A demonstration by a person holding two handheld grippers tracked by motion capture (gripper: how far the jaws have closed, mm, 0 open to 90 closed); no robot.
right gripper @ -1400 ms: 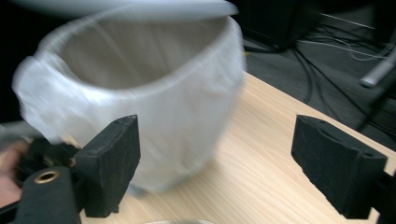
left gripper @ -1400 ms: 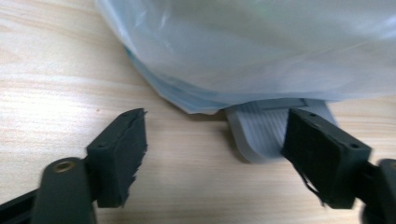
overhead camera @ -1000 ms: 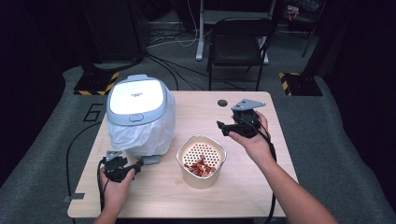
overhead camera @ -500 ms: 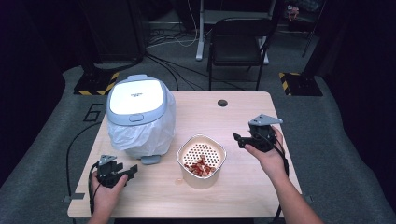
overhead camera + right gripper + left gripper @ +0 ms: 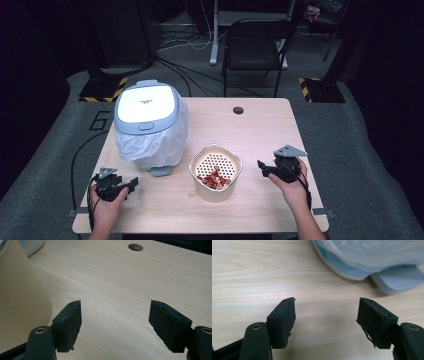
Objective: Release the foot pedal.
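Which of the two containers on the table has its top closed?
The white bin lined with a plastic bag, at the left: its lid is down. The cream strainer bowl beside it is open, with red pieces inside.

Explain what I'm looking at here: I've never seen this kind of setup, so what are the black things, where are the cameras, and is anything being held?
No robot here: a person holds a two-jaw tool in each hand. The high view looks down on the wooden table, with the left gripper and the right gripper near its front edge. The other two pictures come from cameras riding on those grippers, looking along their black jaws. Both stand open over bare wood and hold nothing. On the table are a grey-lidded bin lined with a plastic bag and a cream strainer bowl with red scraps inside. The left gripper view shows the bin's pedal.
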